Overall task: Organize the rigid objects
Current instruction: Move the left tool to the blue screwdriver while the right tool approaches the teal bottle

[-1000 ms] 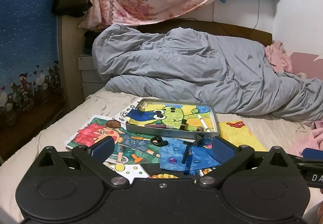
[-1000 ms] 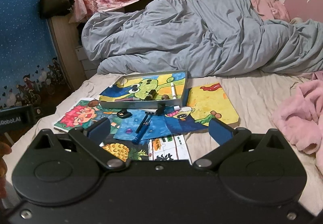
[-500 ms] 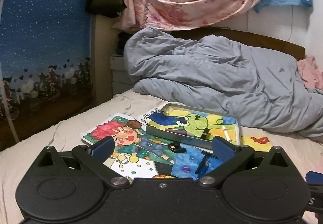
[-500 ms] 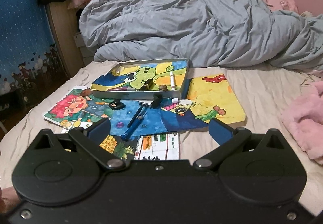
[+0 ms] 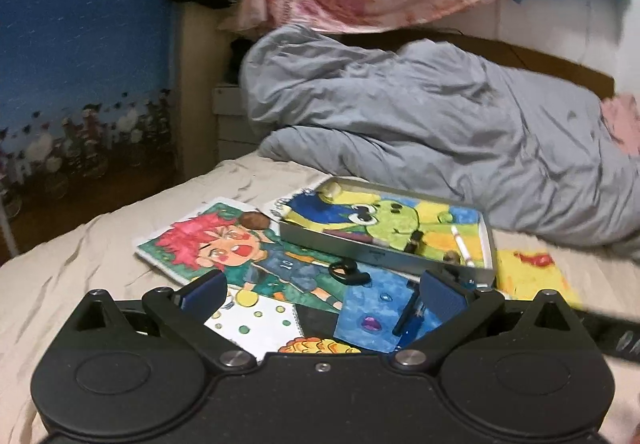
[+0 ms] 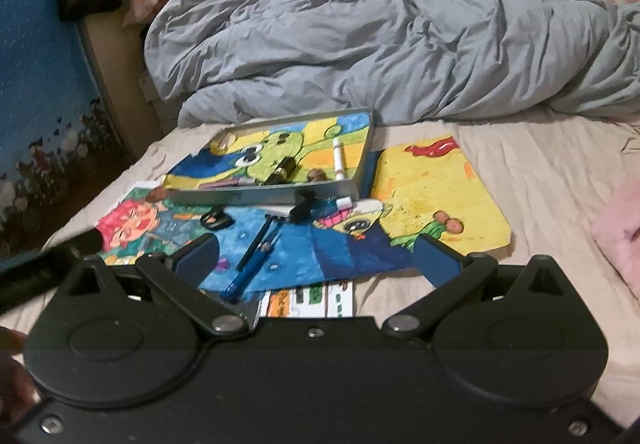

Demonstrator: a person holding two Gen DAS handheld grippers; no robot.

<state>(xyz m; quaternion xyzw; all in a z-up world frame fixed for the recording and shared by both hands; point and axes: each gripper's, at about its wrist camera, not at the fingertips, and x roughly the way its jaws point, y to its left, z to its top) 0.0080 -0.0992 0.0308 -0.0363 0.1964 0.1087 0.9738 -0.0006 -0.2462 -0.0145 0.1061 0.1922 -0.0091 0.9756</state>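
Both tongs are spread wide and hold nothing. The left tongs (image 5: 322,292) hover above drawings on the bed (image 5: 80,256); the right tongs (image 6: 318,256) hover over a blue pen (image 6: 250,268). The grey tray (image 6: 264,196) with a white marker (image 6: 338,160) lies just ahead of both. Small items in the tray are blurred. A hand's edge (image 6: 12,384) shows at lower left, cut off.

Left gripper (image 5: 322,294): I see jaws spread wide, nothing between them, held level. Right gripper (image 6: 318,258): same, spread wide, empty. A hand (image 6: 12,376) shows at the right view's lower left edge.
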